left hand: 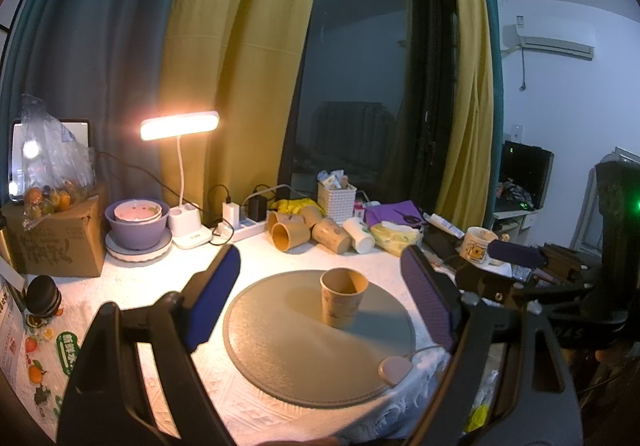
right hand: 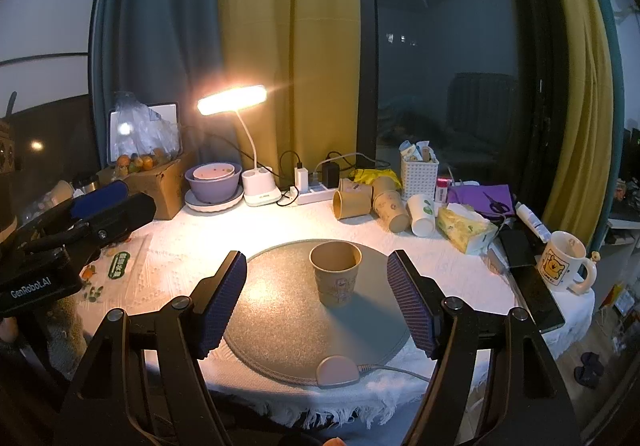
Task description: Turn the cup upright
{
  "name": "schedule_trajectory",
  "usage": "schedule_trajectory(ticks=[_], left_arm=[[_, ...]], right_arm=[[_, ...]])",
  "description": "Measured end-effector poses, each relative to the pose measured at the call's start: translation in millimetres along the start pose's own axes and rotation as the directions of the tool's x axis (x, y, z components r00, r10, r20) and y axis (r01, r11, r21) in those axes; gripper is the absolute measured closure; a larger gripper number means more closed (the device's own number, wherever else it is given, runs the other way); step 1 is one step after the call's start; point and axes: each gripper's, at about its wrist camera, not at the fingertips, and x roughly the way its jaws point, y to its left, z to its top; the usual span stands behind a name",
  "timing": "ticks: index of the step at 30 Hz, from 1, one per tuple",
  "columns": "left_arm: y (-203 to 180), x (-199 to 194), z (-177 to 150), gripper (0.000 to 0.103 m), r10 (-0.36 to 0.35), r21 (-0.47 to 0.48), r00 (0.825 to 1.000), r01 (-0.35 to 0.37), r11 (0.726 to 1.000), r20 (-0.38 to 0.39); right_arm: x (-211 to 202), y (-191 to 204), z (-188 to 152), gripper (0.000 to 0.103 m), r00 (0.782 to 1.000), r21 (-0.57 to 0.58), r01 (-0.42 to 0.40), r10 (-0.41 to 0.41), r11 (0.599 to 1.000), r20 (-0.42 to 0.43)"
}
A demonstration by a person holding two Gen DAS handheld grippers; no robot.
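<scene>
Standing: paper cup [right hand: 335, 272] upright, mouth up, on the round grey mat [right hand: 280, 326].
Left gripper [left hand: 320, 296]: spread wide, grasping nothing.
Right gripper [right hand: 316, 300]: spread wide, clear of the cup.

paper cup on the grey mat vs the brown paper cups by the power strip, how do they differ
The paper cup on the grey mat stands upright, mouth up; the brown cups at the back lie on their sides, mouths facing sideways. The mat cup stands alone between the open fingers of the right gripper; the back cups are bunched together, touching. Both kinds are tan paper with printed walls, and no gripper holds any.
</scene>
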Motion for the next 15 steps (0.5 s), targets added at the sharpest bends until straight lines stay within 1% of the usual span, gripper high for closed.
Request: schedule_trajectory(ticks=[15], left_arm=[[-1.1, -0.2, 0.0, 0.020, 0.003, -0.001, 1.000, -0.003, 1.000, 0.000]], right_arm=[[0.4, 1.2, 0.3, 0.027, 1.000, -0.001, 0.000, 0.000, 1.000, -0.001]])
